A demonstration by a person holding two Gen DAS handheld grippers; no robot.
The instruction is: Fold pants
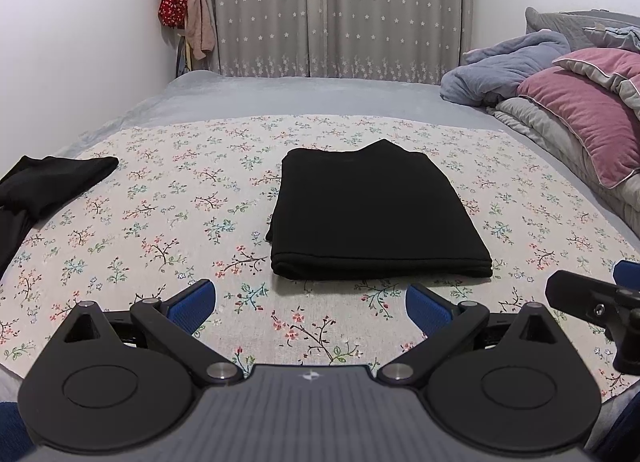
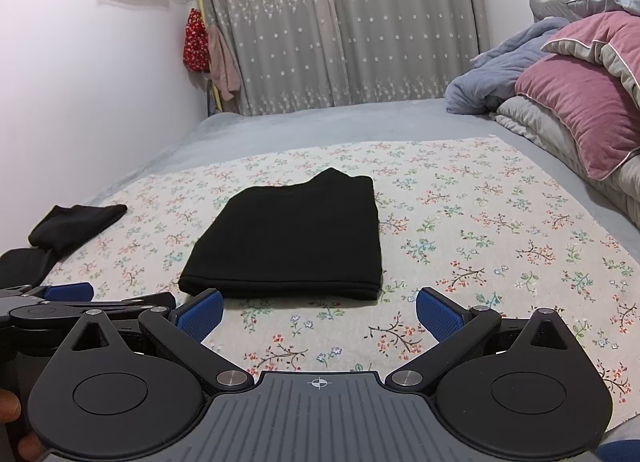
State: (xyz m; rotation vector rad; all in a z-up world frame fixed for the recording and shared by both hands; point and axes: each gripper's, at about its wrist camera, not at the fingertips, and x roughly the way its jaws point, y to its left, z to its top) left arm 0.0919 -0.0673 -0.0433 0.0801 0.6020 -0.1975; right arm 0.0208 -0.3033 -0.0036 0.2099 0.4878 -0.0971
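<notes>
Black pants [image 1: 376,209] lie folded into a neat rectangle on the floral sheet [image 1: 168,197]; the right wrist view shows them too, pants [image 2: 296,238], left of centre. My left gripper [image 1: 310,308] hovers just in front of their near edge, open, nothing between its blue pads [image 1: 192,302]. My right gripper [image 2: 318,316] is also open and empty, a little short of the near edge and to the right. The right gripper's finger [image 1: 592,302] shows at the left view's right edge, and the left gripper [image 2: 64,298] at the right view's left edge.
A second black garment [image 1: 44,189] lies crumpled at the sheet's left edge. Pink pillows [image 1: 592,117] and a blue-grey blanket [image 1: 504,69] pile up at the right. Grey star curtains [image 1: 340,9] hang behind the bed. A white wall [image 1: 80,29] runs along the left.
</notes>
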